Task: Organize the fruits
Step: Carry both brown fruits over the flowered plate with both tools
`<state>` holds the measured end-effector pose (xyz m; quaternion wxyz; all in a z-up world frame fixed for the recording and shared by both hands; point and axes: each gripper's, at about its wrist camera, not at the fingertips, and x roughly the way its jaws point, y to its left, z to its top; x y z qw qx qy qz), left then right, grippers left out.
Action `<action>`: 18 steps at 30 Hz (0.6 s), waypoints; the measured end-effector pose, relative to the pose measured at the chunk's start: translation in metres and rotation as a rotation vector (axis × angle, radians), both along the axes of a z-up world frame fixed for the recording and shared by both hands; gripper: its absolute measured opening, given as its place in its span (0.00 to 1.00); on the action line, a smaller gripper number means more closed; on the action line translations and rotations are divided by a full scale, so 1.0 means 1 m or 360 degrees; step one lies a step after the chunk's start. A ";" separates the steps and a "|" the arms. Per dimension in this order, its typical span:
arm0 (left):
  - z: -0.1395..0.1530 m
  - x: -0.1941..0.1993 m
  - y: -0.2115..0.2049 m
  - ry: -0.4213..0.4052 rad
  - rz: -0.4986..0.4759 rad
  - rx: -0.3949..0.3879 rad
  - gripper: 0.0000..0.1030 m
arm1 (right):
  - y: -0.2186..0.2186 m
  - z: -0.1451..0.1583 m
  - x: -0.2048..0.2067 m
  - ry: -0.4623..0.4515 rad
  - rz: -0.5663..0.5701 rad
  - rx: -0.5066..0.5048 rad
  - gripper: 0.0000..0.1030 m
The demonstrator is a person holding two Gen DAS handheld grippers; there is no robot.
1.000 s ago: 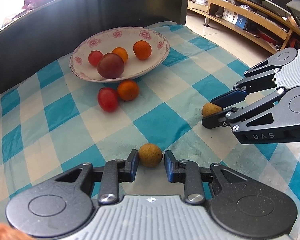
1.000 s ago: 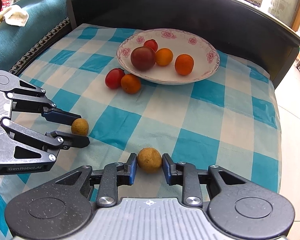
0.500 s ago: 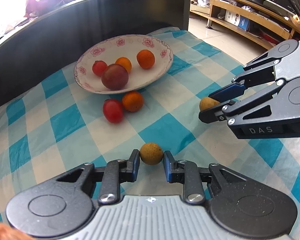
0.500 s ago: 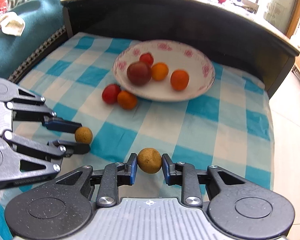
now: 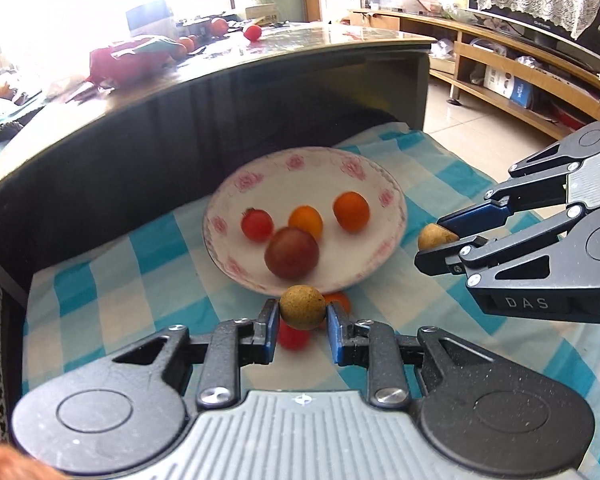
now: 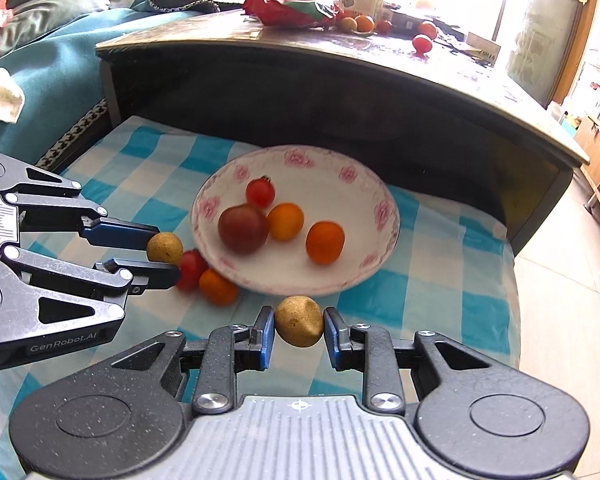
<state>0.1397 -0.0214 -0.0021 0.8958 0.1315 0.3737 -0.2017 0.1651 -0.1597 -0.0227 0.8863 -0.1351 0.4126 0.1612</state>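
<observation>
Both grippers have lifted off the checked cloth [image 6: 440,288] and are now carrying fruit toward the floral plate [image 6: 384,204]. The left gripper [image 5: 302,314] is clamping one tan longan [image 5: 302,307], the right gripper [image 6: 299,326] another longan [image 6: 299,321], both hovering near the plate's rim, ready for dropping in.

Left brown fruit [image 5: 302,307]: round, tan, rough-skinned, pinched between the left gripper's fingers [image 5: 269,322], off the cloth.
Right brown fruit [image 6: 299,326]: lumpier, pinched between the right gripper's fingers [image 6: 265,330].
Bowl [image 6: 364,268]: white, pink flowers, holding a dark plum, a red tomato, two oranges.
Loose fruit: a red tomato [image 6: 192,268] and an orange [image 6: 217,287] touching, beside the bowl's rim.
</observation>
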 end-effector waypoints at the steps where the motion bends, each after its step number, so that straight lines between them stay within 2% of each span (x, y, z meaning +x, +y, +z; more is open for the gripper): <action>1: 0.001 0.003 0.000 -0.0011 0.0007 0.0006 0.34 | 0.000 0.001 0.004 -0.0009 -0.0004 0.0000 0.20; 10: 0.004 0.029 -0.005 -0.0096 0.0050 0.0019 0.34 | 0.004 -0.002 0.036 -0.0051 -0.0029 0.0007 0.20; 18: 0.002 0.045 -0.006 -0.0106 0.0085 0.0015 0.34 | 0.009 -0.002 0.053 -0.0111 -0.0016 0.0030 0.20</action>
